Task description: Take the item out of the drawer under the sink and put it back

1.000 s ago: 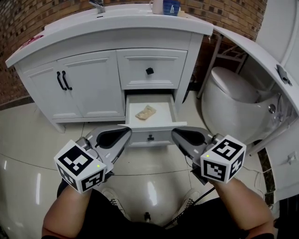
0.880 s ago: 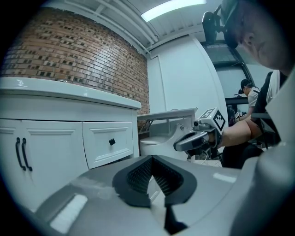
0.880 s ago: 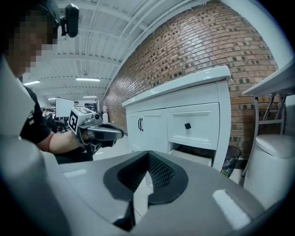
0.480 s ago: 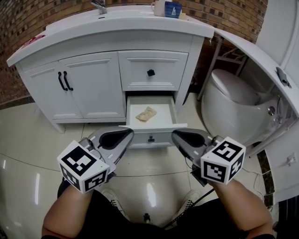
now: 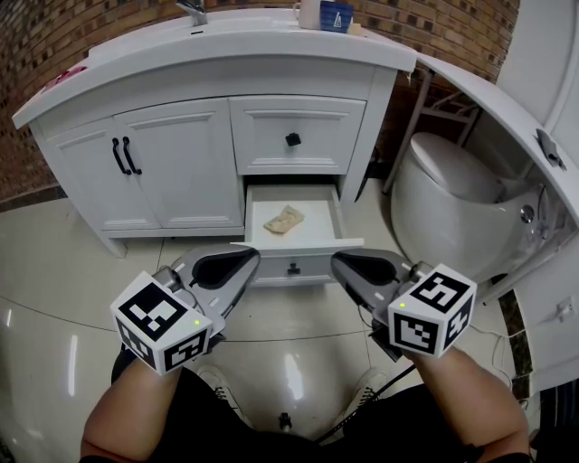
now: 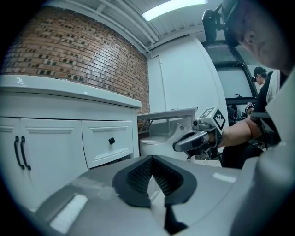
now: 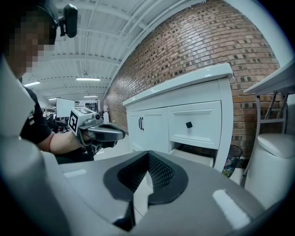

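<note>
The lower drawer [image 5: 336, 215] of the white vanity stands pulled out. A crumpled tan item [image 5: 283, 220] lies on its floor. Both grippers hover above the tiled floor, in front of the drawer's front panel [image 5: 292, 268] and clear of it. My left gripper [image 5: 242, 260] sits at the panel's left end, shut and empty; its own view shows its pads closed together [image 6: 151, 157]. My right gripper [image 5: 341, 262] sits at the right end, also shut and empty [image 7: 148, 153]. Each gripper view shows the other gripper: the right one [image 6: 193, 140] and the left one [image 7: 108, 133].
Above the open drawer is a closed upper drawer [image 5: 292, 138]. Two cabinet doors [image 5: 136, 163] with black handles are at the left. A white toilet [image 5: 443, 203] stands close on the right. Cups [image 5: 326, 14] sit on the counter. The person's shoes [image 5: 213, 384] rest on the glossy tiles.
The left gripper has shifted slightly to the right. The right gripper, the drawer and the item look unchanged.
</note>
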